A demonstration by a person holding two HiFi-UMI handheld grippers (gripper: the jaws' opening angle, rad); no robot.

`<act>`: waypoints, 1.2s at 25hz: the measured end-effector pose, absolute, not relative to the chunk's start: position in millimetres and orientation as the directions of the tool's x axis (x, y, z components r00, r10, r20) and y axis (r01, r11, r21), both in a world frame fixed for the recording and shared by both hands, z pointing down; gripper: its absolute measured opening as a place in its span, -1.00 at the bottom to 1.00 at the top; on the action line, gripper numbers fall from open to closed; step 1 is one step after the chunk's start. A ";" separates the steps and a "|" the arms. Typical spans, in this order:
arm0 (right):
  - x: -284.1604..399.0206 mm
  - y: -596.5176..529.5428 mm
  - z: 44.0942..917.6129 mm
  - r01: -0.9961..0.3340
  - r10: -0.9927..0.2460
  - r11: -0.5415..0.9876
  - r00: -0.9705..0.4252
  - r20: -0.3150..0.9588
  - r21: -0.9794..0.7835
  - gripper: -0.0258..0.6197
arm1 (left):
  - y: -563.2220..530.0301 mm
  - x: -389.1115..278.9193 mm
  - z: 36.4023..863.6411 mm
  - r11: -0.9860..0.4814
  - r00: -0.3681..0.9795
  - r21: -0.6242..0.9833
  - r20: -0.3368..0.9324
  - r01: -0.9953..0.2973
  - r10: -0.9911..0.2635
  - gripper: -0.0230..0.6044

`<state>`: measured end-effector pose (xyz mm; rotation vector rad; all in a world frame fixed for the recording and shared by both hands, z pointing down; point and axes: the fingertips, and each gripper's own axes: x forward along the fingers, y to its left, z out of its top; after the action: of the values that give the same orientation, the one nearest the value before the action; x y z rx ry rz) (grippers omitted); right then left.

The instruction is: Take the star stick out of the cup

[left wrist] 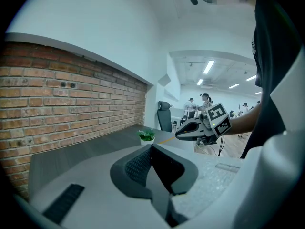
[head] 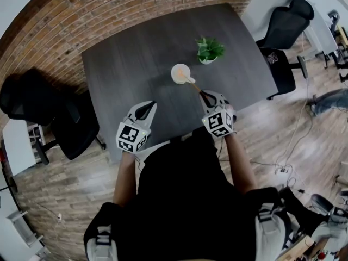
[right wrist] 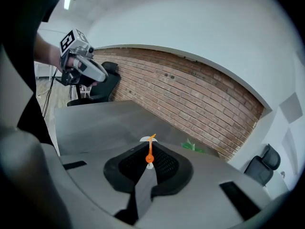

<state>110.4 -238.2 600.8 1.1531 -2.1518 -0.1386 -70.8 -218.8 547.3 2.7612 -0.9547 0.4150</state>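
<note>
A white cup (head: 179, 72) stands near the middle of the dark table (head: 130, 64). An orange star stick (head: 193, 84) leans out of the cup toward me. My right gripper (head: 205, 95) is shut on its near end. In the right gripper view the stick (right wrist: 150, 148) rises from the closed jaws, its far end over the cup's rim (right wrist: 143, 140). My left gripper (head: 147, 109) hovers over the table's near left, shut and holding nothing. In the left gripper view its jaws meet with nothing between them, and the right gripper (left wrist: 191, 128) shows beyond.
A small potted plant (head: 209, 50) stands just behind and to the right of the cup. Black office chairs stand at the table's right (head: 287, 26) and left (head: 38, 102). A brick wall (head: 109, 10) runs along the far side. The table's near edge is at my waist.
</note>
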 end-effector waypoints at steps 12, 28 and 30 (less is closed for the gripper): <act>109.9 -231.7 588.8 -0.701 -0.785 0.585 -0.365 0.501 0.407 -0.87 | -218.5 -58.5 552.3 -0.793 0.774 0.105 0.326 -0.600 -0.543 -0.92; 114.0 -221.4 577.8 -0.720 -0.807 0.562 -0.369 0.461 0.408 -0.88 | -210.0 -45.9 554.8 -0.810 0.788 0.104 0.333 -0.577 -0.518 -0.92; 114.5 -221.7 577.8 -0.719 -0.807 0.562 -0.368 0.462 0.409 -0.88 | -210.9 -45.4 553.7 -0.810 0.788 0.104 0.332 -0.577 -0.519 -0.92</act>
<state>114.5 -221.7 577.8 1.2168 -2.1677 -0.1812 -45.4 -210.9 553.7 2.7788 -0.8620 0.4296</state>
